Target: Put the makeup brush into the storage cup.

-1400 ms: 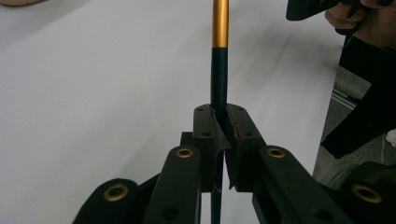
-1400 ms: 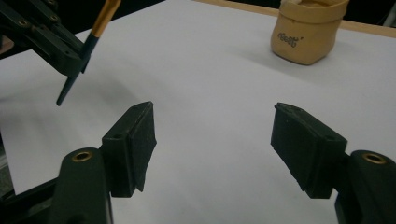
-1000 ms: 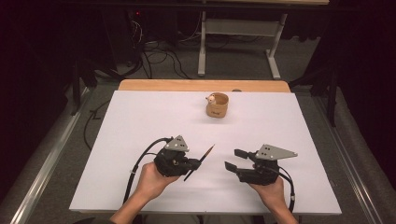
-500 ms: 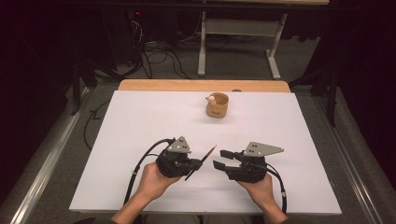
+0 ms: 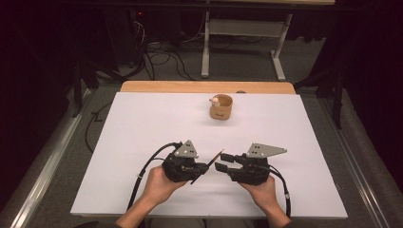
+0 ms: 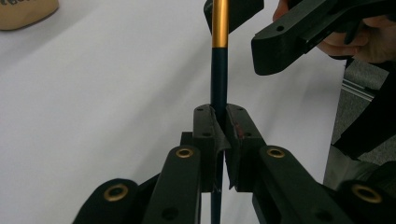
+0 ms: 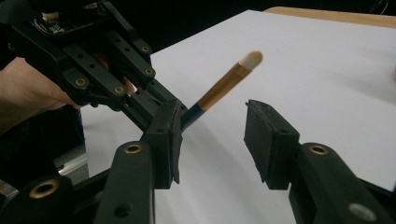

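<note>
High view shows us holding a thin brush (image 5: pixel 207 166) near the table's (image 5: pixel 142 123) near edge, clamped in our left gripper (image 5: pixel 198 167) with its tip slanting up and right toward our right gripper (image 5: pixel 222 162), likely so that hand can take it. Our left jaws sit pressed together on the dark handle. Our right jaws have just been closing but stand apart, the brush's gold ferrule (image 7: pixel 219 88) beyond them, untouched. A small wooden cup (image 5: pixel 221 107) waits far off
</note>
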Demonstrator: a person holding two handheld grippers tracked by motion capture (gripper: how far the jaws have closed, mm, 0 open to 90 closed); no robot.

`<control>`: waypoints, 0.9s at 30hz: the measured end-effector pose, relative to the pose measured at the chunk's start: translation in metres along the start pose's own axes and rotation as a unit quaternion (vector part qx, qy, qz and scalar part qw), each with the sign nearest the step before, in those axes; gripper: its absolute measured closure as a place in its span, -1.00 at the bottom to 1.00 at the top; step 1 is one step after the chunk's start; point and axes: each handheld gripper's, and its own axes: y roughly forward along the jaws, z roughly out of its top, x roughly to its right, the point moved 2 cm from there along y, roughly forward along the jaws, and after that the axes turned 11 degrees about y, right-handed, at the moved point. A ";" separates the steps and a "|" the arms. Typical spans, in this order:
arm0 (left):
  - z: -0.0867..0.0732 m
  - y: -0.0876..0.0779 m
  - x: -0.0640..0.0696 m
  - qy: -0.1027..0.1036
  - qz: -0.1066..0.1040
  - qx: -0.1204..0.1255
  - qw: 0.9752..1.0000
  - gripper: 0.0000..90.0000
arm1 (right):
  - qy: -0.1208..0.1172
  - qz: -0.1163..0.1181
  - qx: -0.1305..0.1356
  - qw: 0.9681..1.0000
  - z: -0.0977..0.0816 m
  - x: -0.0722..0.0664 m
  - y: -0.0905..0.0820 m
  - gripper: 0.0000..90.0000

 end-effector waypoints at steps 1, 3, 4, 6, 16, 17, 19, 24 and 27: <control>0.000 0.001 0.001 0.000 0.001 0.001 1.000 0.85 | -0.002 0.002 0.001 1.000 0.000 0.000 0.001 0.30; 0.000 0.001 0.001 0.003 0.003 0.000 1.000 0.85 | -0.002 0.003 0.001 1.000 0.001 -0.001 0.001 0.32; 0.000 0.001 0.002 0.003 0.003 0.000 1.000 0.85 | -0.003 0.003 0.001 1.000 0.002 -0.001 0.002 0.32; 0.000 0.001 0.002 0.005 0.003 -0.001 1.000 0.85 | -0.002 0.006 -0.001 1.000 0.002 -0.002 0.002 0.33; 0.001 0.002 0.004 0.010 0.004 0.004 1.000 0.85 | 0.006 0.016 -0.002 1.000 0.003 -0.003 0.007 0.38; 0.002 0.002 0.004 0.012 0.004 0.003 1.000 0.85 | 0.006 0.017 -0.001 1.000 0.003 -0.003 0.008 0.39; 0.002 0.002 0.005 0.013 0.004 0.005 1.000 0.85 | 0.007 0.019 -0.002 1.000 0.003 -0.003 0.009 0.41; 0.003 0.004 0.006 0.016 0.003 0.005 1.000 0.85 | 0.008 0.022 -0.004 1.000 0.003 -0.004 0.010 0.45; 0.002 0.003 0.007 0.018 0.005 0.006 1.000 0.85 | 0.011 0.023 -0.003 1.000 0.003 -0.004 0.010 0.47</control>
